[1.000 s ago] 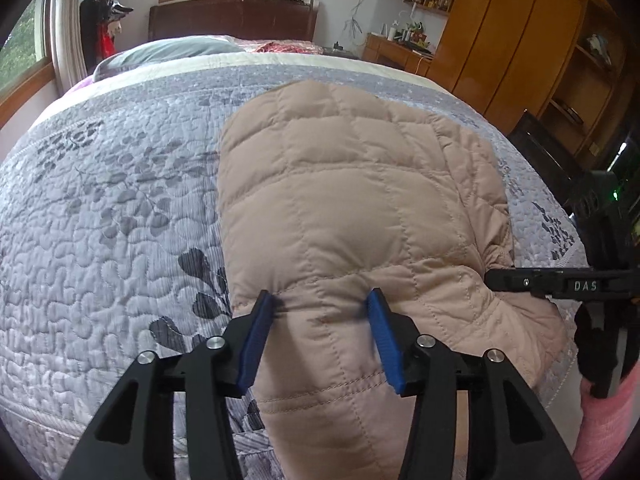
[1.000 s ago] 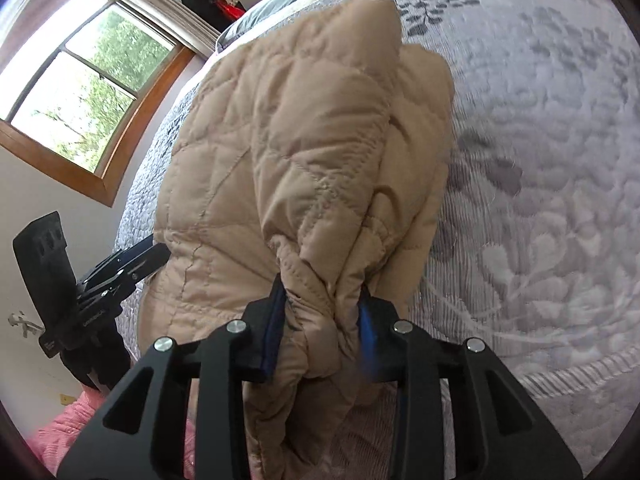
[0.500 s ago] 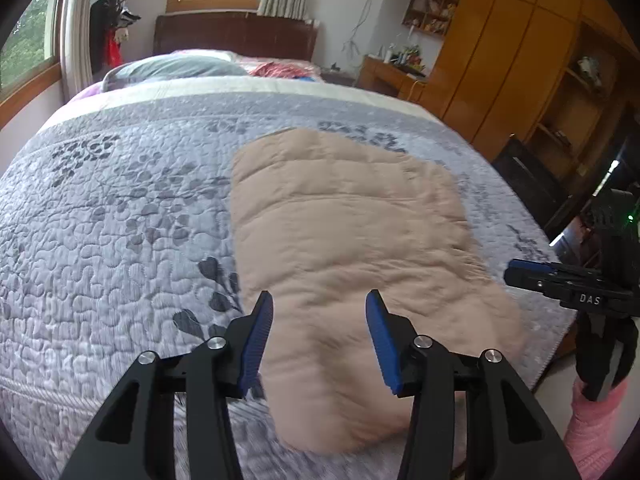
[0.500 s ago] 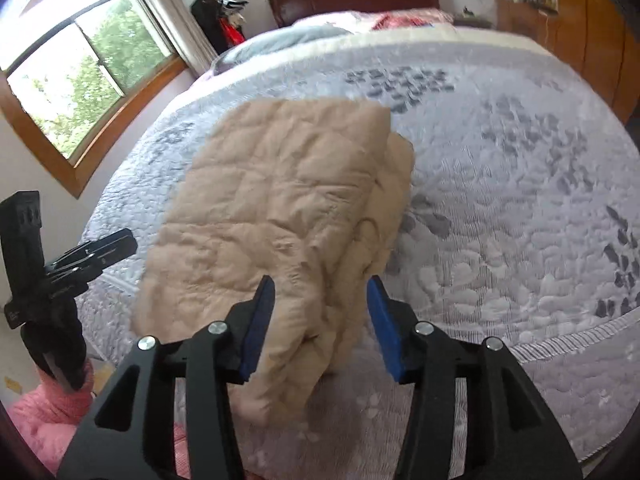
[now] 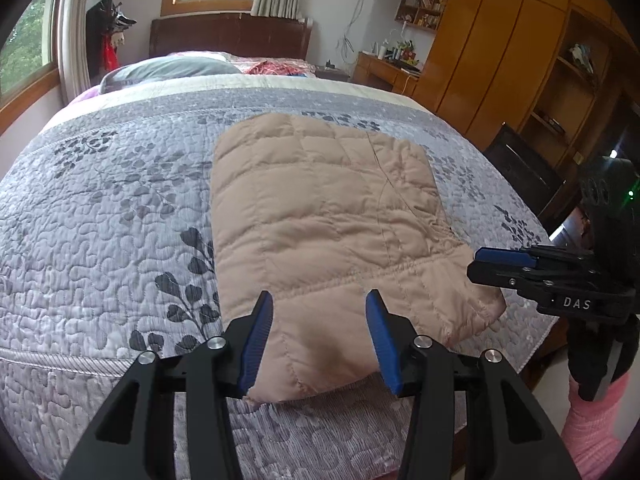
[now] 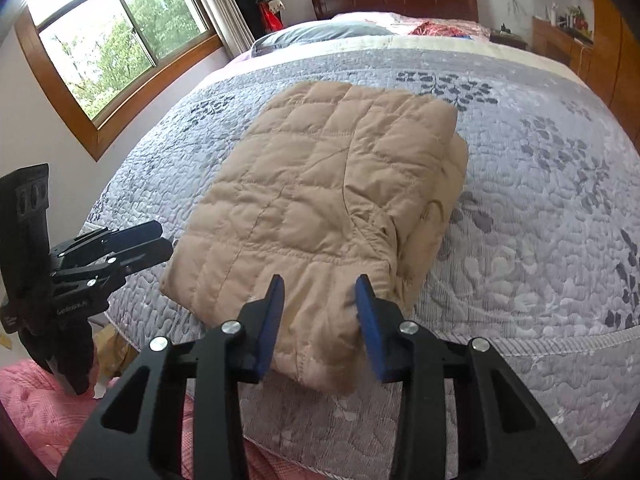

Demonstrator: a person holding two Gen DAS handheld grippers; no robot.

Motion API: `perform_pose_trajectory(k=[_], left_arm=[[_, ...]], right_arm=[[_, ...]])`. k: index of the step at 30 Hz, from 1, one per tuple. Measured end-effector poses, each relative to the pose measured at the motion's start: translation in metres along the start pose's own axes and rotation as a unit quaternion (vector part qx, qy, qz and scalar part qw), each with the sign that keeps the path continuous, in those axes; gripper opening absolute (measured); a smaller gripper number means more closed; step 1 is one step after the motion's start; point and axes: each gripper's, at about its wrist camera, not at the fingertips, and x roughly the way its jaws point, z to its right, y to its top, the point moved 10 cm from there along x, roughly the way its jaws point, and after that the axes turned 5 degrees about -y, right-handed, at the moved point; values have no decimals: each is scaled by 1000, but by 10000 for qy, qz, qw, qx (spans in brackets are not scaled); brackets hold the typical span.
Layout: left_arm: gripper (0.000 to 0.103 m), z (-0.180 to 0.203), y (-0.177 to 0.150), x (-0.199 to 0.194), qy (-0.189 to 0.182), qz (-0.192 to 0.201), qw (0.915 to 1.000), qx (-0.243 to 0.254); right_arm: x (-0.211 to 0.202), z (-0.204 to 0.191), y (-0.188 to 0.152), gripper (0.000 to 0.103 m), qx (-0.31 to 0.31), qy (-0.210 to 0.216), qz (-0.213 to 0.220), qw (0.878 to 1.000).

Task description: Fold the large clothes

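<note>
Grippers first: left hand-held gripper (image 5: 320,308) hangs apart and empty; right hand-held gripper (image 6: 320,294), jaws just narrowing, grips nothing either. Beyond them the folded tan quilted jacket (image 5: 320,208) lies flat near the bed's (image 5: 100,220) near edge, pillow (image 5: 168,70) far back.

Behind the left gripper (image 5: 320,340), near edge of the beige quilted jacket (image 5: 320,220) partly covered. Off to its right, right gripper (image 5: 504,264) cut by the frame edge. Far shelf items (image 5: 420,0) too small to identify.
</note>
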Motion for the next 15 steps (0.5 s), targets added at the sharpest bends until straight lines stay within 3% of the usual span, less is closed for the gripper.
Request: perform_pose_trajectory(k=[15], left_arm=[[48, -11, -17, 19, 123, -305, 9995, -13]], right_arm=[[15, 6, -19, 36, 182, 129, -127, 9997]])
